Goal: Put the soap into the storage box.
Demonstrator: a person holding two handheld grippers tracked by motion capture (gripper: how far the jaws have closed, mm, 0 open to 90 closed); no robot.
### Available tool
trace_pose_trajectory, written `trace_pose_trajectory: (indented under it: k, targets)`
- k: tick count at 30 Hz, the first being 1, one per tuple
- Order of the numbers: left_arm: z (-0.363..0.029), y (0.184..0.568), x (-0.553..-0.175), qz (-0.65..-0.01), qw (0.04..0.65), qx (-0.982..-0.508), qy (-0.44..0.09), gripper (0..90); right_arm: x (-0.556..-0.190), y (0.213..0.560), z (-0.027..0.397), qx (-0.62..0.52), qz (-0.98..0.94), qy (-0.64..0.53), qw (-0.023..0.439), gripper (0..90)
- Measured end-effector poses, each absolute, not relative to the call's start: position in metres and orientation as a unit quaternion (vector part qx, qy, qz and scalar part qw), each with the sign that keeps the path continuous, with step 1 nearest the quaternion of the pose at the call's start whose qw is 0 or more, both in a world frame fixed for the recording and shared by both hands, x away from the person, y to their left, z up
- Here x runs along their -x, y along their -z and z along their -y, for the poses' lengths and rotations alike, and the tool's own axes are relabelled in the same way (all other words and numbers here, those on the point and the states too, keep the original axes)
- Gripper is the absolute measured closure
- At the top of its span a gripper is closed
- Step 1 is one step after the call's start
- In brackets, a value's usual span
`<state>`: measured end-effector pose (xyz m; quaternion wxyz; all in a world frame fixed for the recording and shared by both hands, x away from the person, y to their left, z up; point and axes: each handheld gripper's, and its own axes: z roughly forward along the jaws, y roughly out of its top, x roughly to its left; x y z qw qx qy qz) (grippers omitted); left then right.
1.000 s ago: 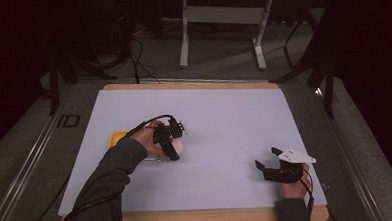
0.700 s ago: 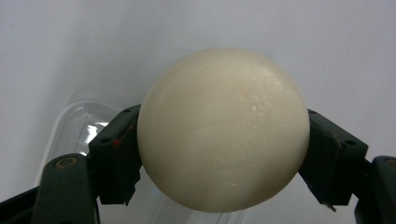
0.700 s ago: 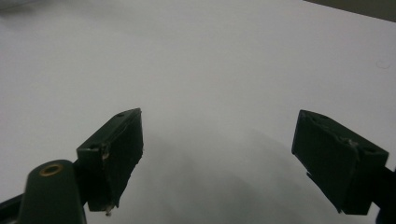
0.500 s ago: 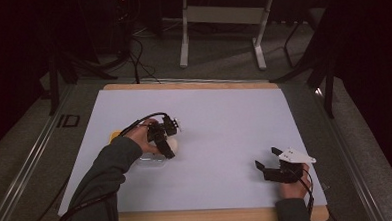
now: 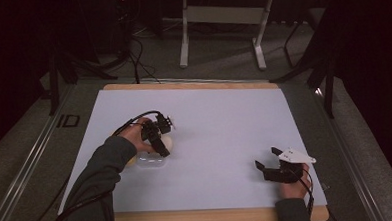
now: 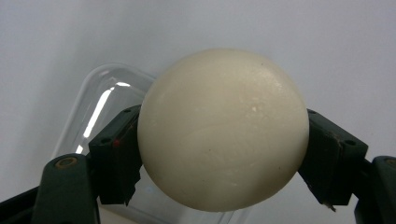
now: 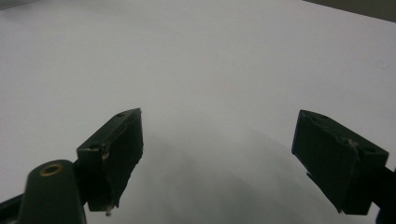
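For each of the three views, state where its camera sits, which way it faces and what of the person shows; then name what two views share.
High view: above the person's side, facing forward and down on the white table; both forearms, left gripper, right gripper.
Left gripper view: on the left gripper, along its jaws clamping a cream ball over a clear container.
Right gripper view: on the right gripper, jaws open, facing bare table.
Shared: ball and container appear in the high and left gripper views.

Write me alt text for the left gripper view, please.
A cream ball is clamped between the left gripper's two black jaws, seen close up. Behind it a clear plastic container lies on the white table surface.
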<state>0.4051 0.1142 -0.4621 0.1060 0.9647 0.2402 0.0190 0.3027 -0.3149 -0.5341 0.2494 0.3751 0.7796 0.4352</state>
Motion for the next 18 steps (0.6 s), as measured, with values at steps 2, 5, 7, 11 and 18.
trace_pose_trajectory:
  k: [2, 5, 7, 11, 18]
  targets:
    - [-0.116, 0.461, -0.405, -0.243, 0.106, -0.964, -0.019, 24.3, -0.303, 0.534, 0.315, -0.375, -0.780, -0.435, 0.249, 16.2]
    - [-0.120, 0.461, -0.406, -0.247, 0.106, -0.963, -0.018, 24.3, -0.303, 0.534, 0.315, -0.375, -0.780, -0.435, 0.250, 16.3]
    - [-0.121, 0.460, -0.406, -0.250, 0.105, -0.962, -0.020, 24.3, -0.303, 0.534, 0.315, -0.375, -0.780, -0.435, 0.250, 16.2]
    - [-0.126, 0.457, -0.407, -0.253, 0.101, -0.962, -0.021, 24.3, -0.303, 0.534, 0.315, -0.375, -0.780, -0.435, 0.250, 16.3]
    - [-0.133, 0.451, -0.407, -0.259, 0.098, -0.961, -0.024, 24.3, -0.303, 0.534, 0.315, -0.375, -0.780, -0.434, 0.250, 16.3]
